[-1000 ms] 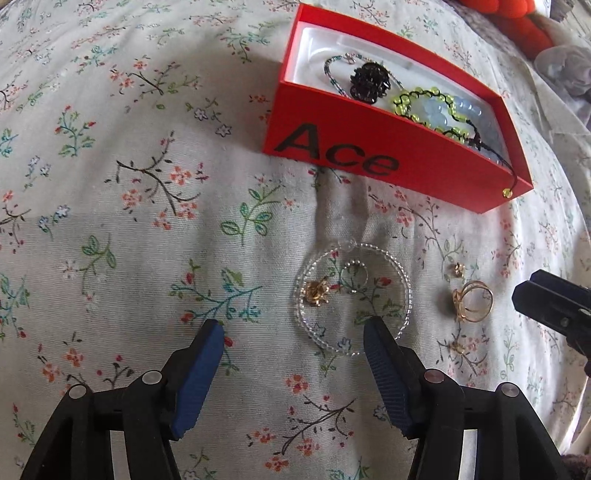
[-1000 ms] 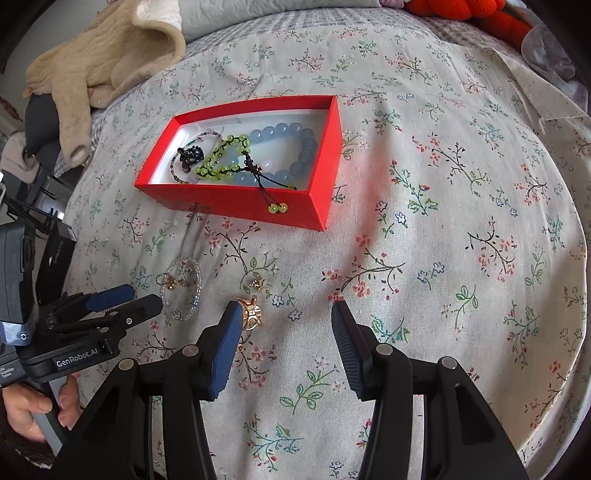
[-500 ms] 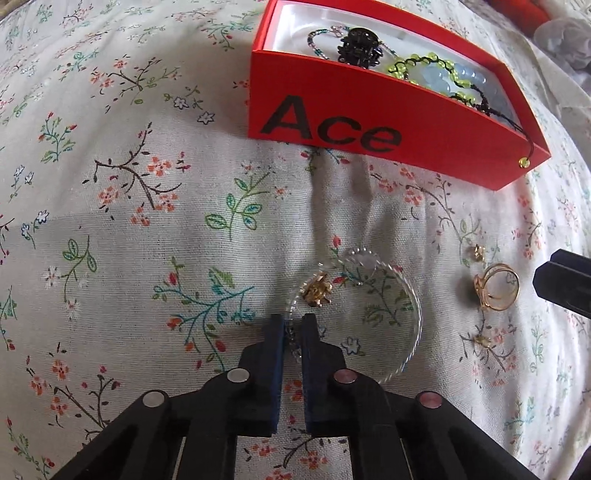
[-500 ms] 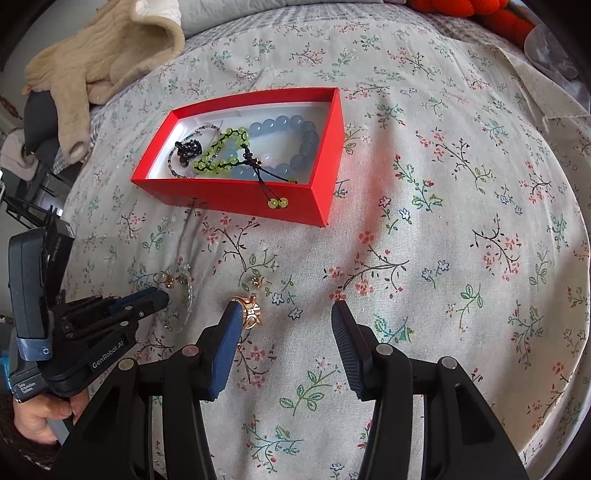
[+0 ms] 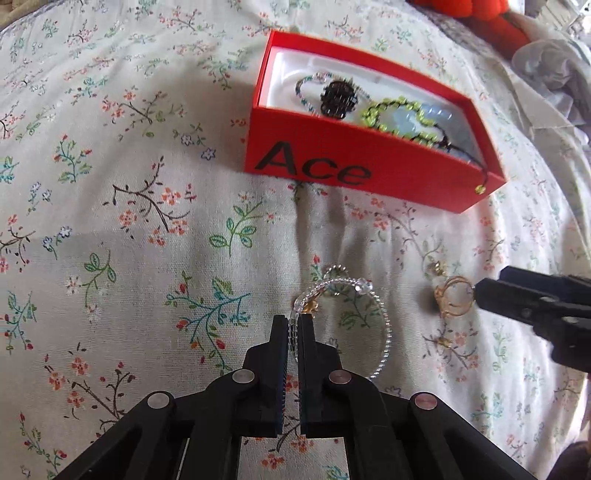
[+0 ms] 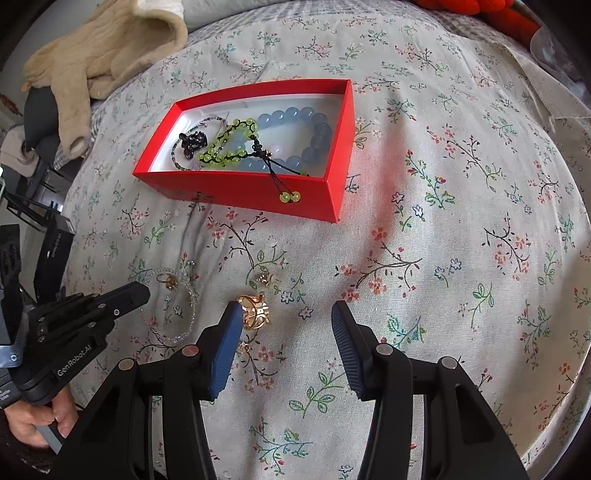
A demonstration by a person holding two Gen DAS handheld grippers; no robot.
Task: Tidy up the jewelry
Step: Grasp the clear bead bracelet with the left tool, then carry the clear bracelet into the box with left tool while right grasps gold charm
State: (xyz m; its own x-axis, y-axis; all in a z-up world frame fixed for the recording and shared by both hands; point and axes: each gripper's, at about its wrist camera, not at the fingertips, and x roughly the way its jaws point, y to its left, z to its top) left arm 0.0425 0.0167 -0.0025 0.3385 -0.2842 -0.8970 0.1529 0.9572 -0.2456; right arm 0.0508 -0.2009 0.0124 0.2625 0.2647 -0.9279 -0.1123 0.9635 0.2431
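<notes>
Left gripper [image 5: 294, 334] pinching the clear bead loop [image 5: 384, 325], fingers pressed tight on one side of it. Loop lifted a bit at that side, rest hanging down to the flowery cloth [image 5: 147, 258]. Small gold flower charm [image 5: 309, 303] right by the pinched part, touching the loop.

Right gripper [image 6: 286, 332] spread wide, holding nothing. Left blue pad [image 6: 226, 343] just beside the gold ring [image 6: 255, 312], maybe touching it; hard to tell. Ring lying on the cloth, between the loop and the open gap of the gripper. Tiny gold stud [image 6: 264, 279] a little past the ring, toward the box. Another tiny gold bit [image 5: 445, 342] near the ring on the close side.

Red box [image 6: 236, 190] farther back on the cloth, well apart from both grippers, open on top, with "Ace" on one side. Inside: big blue beads [image 6: 295, 114], green bead bracelet [image 6: 236, 147] with a black cord and two green ends hanging over the wall, a dark bead flower [image 6: 192, 142], and a thin bead string [image 6: 210, 120].

Tan sweater [image 6: 96, 48] far back at the left. Something orange [image 6: 480, 5] at the top edge. Hand [image 6: 33, 424] gripping the left tool's handle at the low left corner.
</notes>
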